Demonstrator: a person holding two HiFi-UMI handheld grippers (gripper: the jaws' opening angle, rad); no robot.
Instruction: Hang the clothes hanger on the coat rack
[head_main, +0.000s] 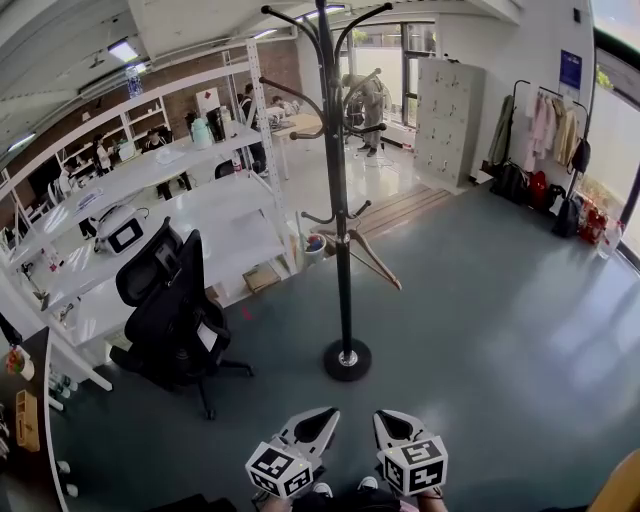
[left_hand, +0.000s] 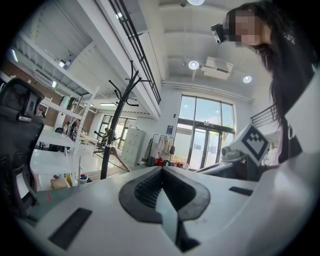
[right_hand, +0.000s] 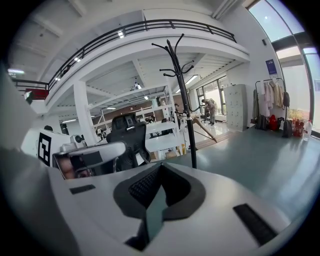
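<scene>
A tall black coat rack (head_main: 337, 190) stands on a round base in the middle of the grey floor, ahead of me. A wooden clothes hanger (head_main: 374, 257) hangs low on its pole from one of the lower hooks. The rack (left_hand: 114, 131) and hanger (left_hand: 118, 158) also show far off in the left gripper view, and the rack (right_hand: 184, 100) and hanger (right_hand: 206, 128) in the right gripper view. My left gripper (head_main: 326, 414) and right gripper (head_main: 386, 419) sit side by side at the bottom edge, well short of the base. Both the left gripper (left_hand: 162, 172) and the right gripper (right_hand: 160, 169) are shut with nothing between them.
A black office chair (head_main: 172, 308) stands left of the rack beside long white desks (head_main: 225, 228). White lockers (head_main: 446, 120) and a garment rail with clothes and bags (head_main: 548, 130) line the far right wall. A person (left_hand: 287, 60) leans over the grippers.
</scene>
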